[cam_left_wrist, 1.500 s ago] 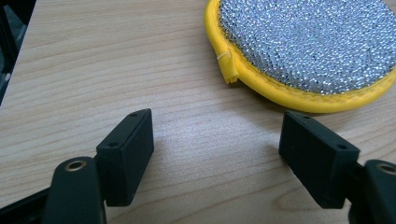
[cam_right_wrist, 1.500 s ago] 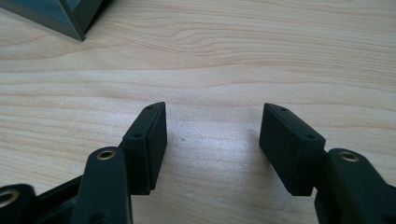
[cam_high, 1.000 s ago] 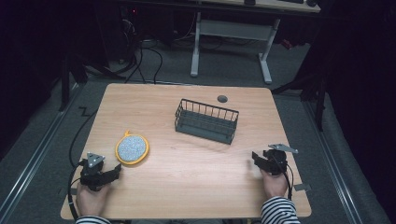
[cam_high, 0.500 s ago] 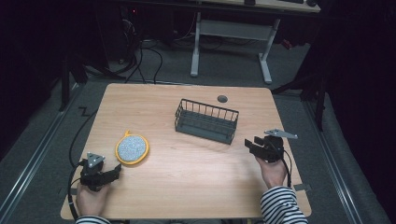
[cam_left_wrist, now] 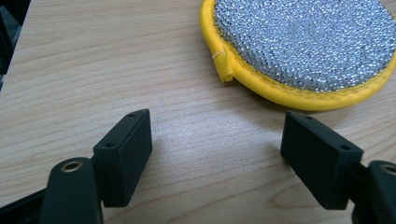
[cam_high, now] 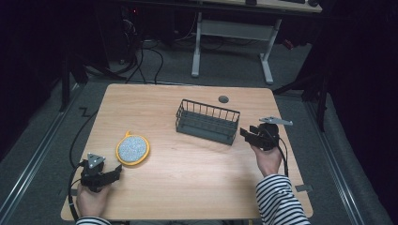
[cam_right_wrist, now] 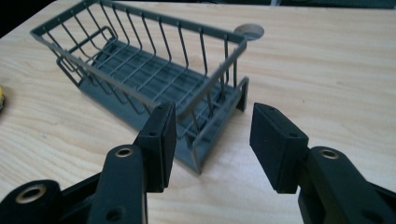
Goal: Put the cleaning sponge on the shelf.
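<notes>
Sitting near right gripper (cam_high: 247, 134), wire basket (cam_high: 207, 121) holds nothing.

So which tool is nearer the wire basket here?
The right tool: it sits at the wire basket's right end, jaws open toward it. The left tool is at the table's near-left corner, by the scrubber pad.

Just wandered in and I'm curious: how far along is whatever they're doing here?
Barely begun. Done: nothing, the wire basket sits empty. In hand: the right tongs, open, are at the basket's end. Left: the scrubbing pad lies untouched on the table before the open left tongs.
</notes>
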Available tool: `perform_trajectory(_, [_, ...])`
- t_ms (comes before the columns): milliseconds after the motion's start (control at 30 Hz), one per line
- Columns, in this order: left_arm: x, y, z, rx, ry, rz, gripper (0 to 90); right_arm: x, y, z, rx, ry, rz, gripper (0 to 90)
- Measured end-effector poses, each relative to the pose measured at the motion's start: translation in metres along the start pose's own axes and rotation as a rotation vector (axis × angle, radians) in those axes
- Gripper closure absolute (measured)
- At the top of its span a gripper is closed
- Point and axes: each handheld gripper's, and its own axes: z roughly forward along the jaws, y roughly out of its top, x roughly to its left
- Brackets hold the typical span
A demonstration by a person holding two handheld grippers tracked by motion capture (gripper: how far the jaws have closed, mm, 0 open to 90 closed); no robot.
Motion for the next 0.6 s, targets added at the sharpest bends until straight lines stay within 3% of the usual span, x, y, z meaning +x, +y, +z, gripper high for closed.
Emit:
perform_trajectory(233, [0.0, 0.0, 0.0, 0.0, 0.0, 0.0, 25.5, 0.004, 0.023, 0.013, 0.025, -0.014, -0.01, 50.4])
perform_trajectory(600, [0.0, 0.0, 0.0, 0.0, 0.0, 0.0, 25.5, 0.002, 0.031, 0.04, 0.107, -0.029, 0.019, 46.6])
